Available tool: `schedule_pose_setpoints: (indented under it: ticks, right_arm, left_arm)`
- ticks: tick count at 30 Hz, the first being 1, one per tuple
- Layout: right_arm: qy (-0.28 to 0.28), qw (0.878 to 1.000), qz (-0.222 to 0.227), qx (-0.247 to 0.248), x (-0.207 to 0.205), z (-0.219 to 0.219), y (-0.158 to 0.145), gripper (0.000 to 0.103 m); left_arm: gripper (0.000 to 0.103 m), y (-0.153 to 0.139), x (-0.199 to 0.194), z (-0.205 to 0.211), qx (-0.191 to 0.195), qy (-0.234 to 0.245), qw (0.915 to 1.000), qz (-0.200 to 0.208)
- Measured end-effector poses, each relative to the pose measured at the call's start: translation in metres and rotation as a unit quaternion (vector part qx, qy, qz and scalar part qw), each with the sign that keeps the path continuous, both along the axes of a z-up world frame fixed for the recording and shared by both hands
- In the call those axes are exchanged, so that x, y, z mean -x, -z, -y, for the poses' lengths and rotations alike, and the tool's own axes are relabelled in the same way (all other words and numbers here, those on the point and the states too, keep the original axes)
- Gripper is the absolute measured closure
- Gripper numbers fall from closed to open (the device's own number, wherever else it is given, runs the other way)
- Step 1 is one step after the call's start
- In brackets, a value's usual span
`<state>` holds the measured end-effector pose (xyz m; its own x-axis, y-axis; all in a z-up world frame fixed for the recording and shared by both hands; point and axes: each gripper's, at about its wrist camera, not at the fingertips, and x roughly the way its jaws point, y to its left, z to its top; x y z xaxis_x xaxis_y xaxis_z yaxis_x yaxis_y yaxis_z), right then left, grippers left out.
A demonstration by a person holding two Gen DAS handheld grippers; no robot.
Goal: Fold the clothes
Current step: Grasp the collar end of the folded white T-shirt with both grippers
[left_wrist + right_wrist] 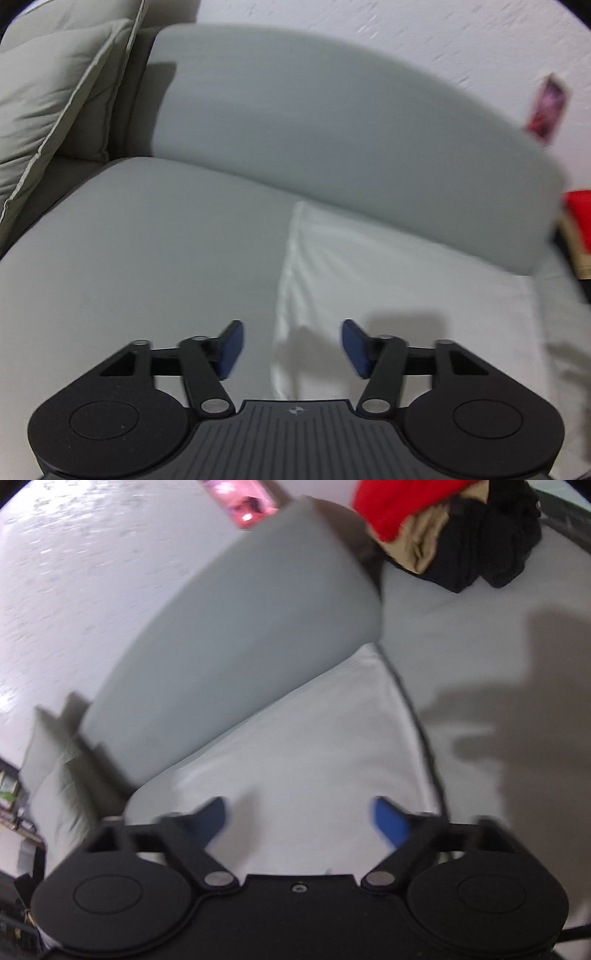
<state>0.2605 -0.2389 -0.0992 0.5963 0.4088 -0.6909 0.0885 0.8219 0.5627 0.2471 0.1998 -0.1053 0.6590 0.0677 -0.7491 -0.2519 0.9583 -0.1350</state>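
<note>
A folded cloth (388, 280) lies flat on the sofa seat (147, 240), right up against the back cushion (314, 122). In the left wrist view a pillow (55, 92) leans at the far left end of the sofa. In the right wrist view a pile of clothes (454, 528) sits on the seat beyond the cloth, past the back cushion's end. The wall (74, 572) is behind the sofa.

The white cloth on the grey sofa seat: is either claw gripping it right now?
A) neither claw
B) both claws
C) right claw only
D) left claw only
A: the left gripper and right gripper both show blue pads spread apart with nothing between them, above the white cloth.
</note>
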Motion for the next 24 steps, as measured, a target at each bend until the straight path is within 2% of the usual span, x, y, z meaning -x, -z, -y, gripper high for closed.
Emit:
schedule_pose_setpoints:
  ticks: [1,2,4,7,8,10,13,16,19,21,24]
  right_arm:
    - [0.008,1.000,-0.003,0.009,-0.015,0.003,0.012,0.053]
    - [0.013,1.000,-0.006,0.022,-0.030,0.004,0.022,0.061]
    - [0.022,0.999,-0.011,0.047,-0.060,0.007,0.043,0.061]
    - [0.052,0.997,0.000,0.055,-0.093,0.017,0.063,0.059]
    - [0.062,0.996,0.004,0.057,-0.104,0.021,0.069,0.055]
    - [0.076,0.995,0.017,0.057,-0.124,0.029,0.079,0.055]
    - [0.065,0.996,0.029,0.046,-0.151,0.033,0.087,0.059]
    - [0.055,0.997,0.022,0.048,-0.175,0.032,0.094,0.065]
    - [0.046,0.998,0.009,0.040,-0.191,0.034,0.103,0.079]
    - [0.038,0.999,0.009,0.029,-0.194,0.038,0.106,0.086]
    - [0.023,1.000,0.012,0.018,-0.193,0.041,0.110,0.086]
  left_arm:
    - [0.078,0.009,-0.015,-0.002,-0.009,0.001,1.0000,-0.005]
    - [0.076,0.016,-0.029,-0.004,-0.011,0.001,0.9999,-0.010]
    - [0.074,0.029,-0.055,-0.009,-0.018,-0.001,0.9996,-0.020]
    - [0.052,0.041,-0.086,-0.011,-0.050,0.015,0.9983,-0.025]
    - [0.052,0.045,-0.093,-0.012,-0.053,0.025,0.9980,-0.023]
    - [0.052,0.052,-0.109,-0.016,-0.048,0.043,0.9978,-0.019]
    - [0.055,0.057,-0.128,-0.027,-0.025,0.044,0.9987,0.000]
    - [0.057,0.056,-0.145,-0.037,0.005,0.049,0.9987,0.011]
    - [0.071,0.055,-0.158,-0.044,0.029,0.066,0.9973,0.011]
    - [0.072,0.054,-0.163,-0.046,0.035,0.077,0.9964,0.011]
    - [0.072,0.054,-0.169,-0.049,0.036,0.082,0.9959,0.009]
